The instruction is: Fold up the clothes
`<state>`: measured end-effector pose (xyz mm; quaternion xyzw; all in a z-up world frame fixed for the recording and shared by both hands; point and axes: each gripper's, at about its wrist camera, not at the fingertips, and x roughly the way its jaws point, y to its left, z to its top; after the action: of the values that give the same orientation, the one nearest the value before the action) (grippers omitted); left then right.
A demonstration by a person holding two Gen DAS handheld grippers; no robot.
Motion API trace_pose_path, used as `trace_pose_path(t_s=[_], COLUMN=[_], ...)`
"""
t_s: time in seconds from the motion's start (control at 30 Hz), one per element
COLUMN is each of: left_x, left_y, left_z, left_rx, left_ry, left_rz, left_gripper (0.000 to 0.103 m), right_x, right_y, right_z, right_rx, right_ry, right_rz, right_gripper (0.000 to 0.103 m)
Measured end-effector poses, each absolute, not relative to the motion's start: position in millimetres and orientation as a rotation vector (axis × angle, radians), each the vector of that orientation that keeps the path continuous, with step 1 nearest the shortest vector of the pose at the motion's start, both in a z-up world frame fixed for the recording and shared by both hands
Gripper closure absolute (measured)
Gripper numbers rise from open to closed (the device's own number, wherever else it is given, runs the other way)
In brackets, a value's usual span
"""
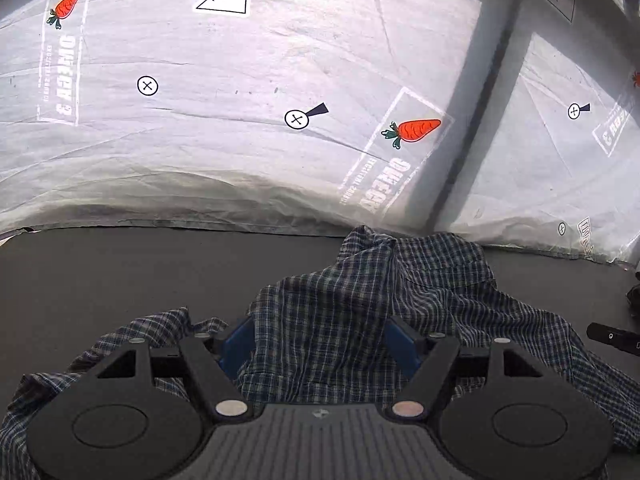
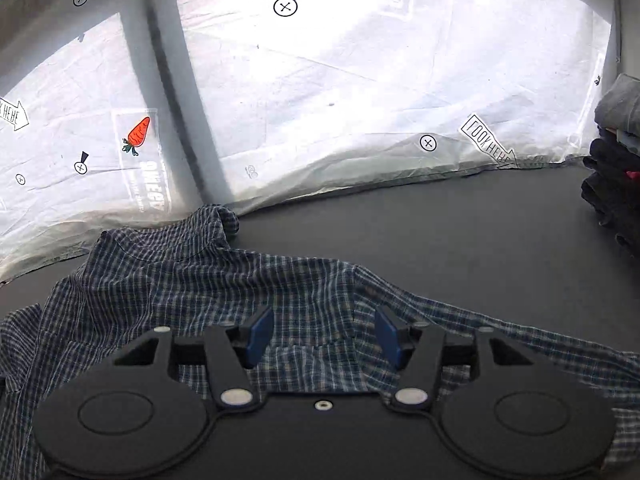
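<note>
A dark blue and white checked shirt [image 1: 400,292] lies crumpled on the dark table [image 1: 120,280]. My left gripper [image 1: 320,344] is open, its blue pads wide apart with a raised fold of the shirt between them. The shirt also shows in the right wrist view [image 2: 224,276], spread wider with its collar bunched at the back. My right gripper [image 2: 322,336] is open just above the cloth, the blue pads on either side of a seam, not pinching it.
White plastic sheeting with carrot prints [image 1: 416,130] and arrows covers the window behind the table [image 2: 440,232]. A stack of folded dark clothes [image 2: 616,168] stands at the far right. A black object [image 1: 612,338] lies at the right edge in the left wrist view.
</note>
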<state>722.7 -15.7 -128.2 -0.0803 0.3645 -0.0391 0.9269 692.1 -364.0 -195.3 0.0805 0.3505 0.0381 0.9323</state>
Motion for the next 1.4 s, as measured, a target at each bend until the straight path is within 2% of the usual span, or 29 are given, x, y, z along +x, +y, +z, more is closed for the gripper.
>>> trace_pose_path(t_s=[0.1, 0.17, 0.27, 0.3, 0.33, 0.37, 0.43, 0.6, 0.7, 0.77, 0.8, 0.83, 0.87, 0.9, 0.93, 1.07, 1.17, 1.33, 1.4], left_x=[804, 849, 887, 891, 894, 895, 896, 902, 894, 885, 880, 875, 867, 859, 850, 798, 744, 633, 582], left_y=[-30, -35, -37, -36, -35, -34, -33, -53, -62, -64, -63, -61, -60, -59, -59, -60, -68, -95, -97], left_z=[-148, -166, -199, -208, -214, -218, -217, -229, -239, -236, -230, -224, -216, -208, -200, -173, -166, -183, -192], left_rx=[-0.204, -0.224, -0.289, -0.306, -0.322, -0.34, -0.35, -0.208, -0.137, -0.114, -0.105, -0.097, -0.09, -0.083, -0.075, -0.045, -0.07, -0.135, -0.202], left_ry=[0.772, 0.853, 0.995, 1.019, 1.021, 1.007, 0.93, 0.86, 0.836, 0.803, 0.784, 0.761, 0.736, 0.709, 0.688, 0.641, 0.66, 0.807, 0.855], left_rz=[-0.154, -0.199, -0.264, -0.263, -0.262, -0.268, -0.28, -0.267, -0.207, -0.169, -0.155, -0.145, -0.132, -0.118, -0.1, -0.019, 0.029, 0.094, 0.13], left_gripper=[0.026, 0.026, 0.034, 0.056, 0.085, 0.091, 0.094, 0.094, 0.08, 0.064, 0.052, 0.041, 0.037, 0.029, 0.025, 0.016, 0.012, 0.007, 0.006], right_x=[757, 798, 846, 854, 861, 864, 865, 891, 897, 898, 893, 888, 880, 871, 862, 804, 746, 639, 602], right_y=[-338, -319, -304, -299, -293, -289, -287, -277, -267, -265, -266, -268, -270, -276, -281, -321, -360, -402, -407], right_z=[-212, -229, -259, -268, -277, -282, -282, -282, -287, -279, -270, -261, -251, -240, -230, -202, -200, -220, -231], right_rx=[0.218, 0.262, 0.325, 0.326, 0.326, 0.319, 0.318, 0.232, 0.165, 0.14, 0.123, 0.105, 0.085, 0.069, 0.054, 0.019, 0.015, 0.051, 0.055], right_ry=[0.72, 0.735, 0.836, 0.874, 0.91, 0.922, 0.87, 0.793, 0.78, 0.791, 0.767, 0.739, 0.7, 0.672, 0.644, 0.593, 0.645, 0.783, 0.835], right_rz=[0.158, 0.202, 0.236, 0.259, 0.285, 0.317, 0.34, 0.332, 0.312, 0.289, 0.261, 0.231, 0.219, 0.211, 0.204, 0.121, 0.028, 0.015, 0.036], right_gripper=[0.044, 0.04, 0.044, 0.057, 0.067, 0.09, 0.096, 0.097, 0.096, 0.092, 0.075, 0.063, 0.046, 0.039, 0.038, 0.025, 0.023, 0.017, 0.008])
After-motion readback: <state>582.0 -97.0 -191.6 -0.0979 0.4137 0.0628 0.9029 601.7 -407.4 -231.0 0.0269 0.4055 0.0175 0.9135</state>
